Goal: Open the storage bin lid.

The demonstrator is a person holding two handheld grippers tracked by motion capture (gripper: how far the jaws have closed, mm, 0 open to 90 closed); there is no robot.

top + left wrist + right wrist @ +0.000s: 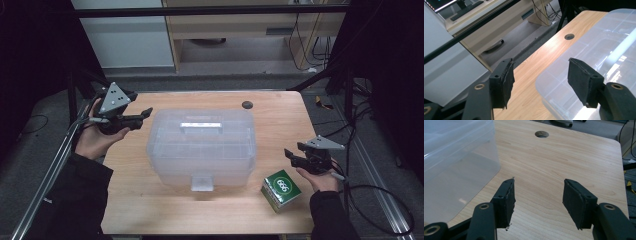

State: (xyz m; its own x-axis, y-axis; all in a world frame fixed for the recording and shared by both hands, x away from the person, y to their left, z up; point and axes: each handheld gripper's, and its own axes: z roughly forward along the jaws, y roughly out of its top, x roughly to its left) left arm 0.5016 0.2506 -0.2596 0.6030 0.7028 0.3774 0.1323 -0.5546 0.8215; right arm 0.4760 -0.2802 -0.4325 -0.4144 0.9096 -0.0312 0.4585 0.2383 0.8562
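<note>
A translucent plastic storage box (202, 147) with a lid, a top handle and a front latch sits mid-table; its corner shows in the left gripper view (599, 50) and its side in the right gripper view (454, 157). A small green and white carton (281, 189) lies at the front right. My left gripper (145, 113) hovers open just left of the box's back left corner (540, 75), nothing between its jaws. At the right of the table my right gripper (290, 155) is open and empty above bare wood (537, 195), right of the box and behind the carton.
The wooden table (280, 120) has a round cable hole (247, 104) near its back edge. Beyond the table stand a white cabinet (130, 40) and a wooden desk unit (240, 25) with cables. Metal frame rails (50, 165) flank the table.
</note>
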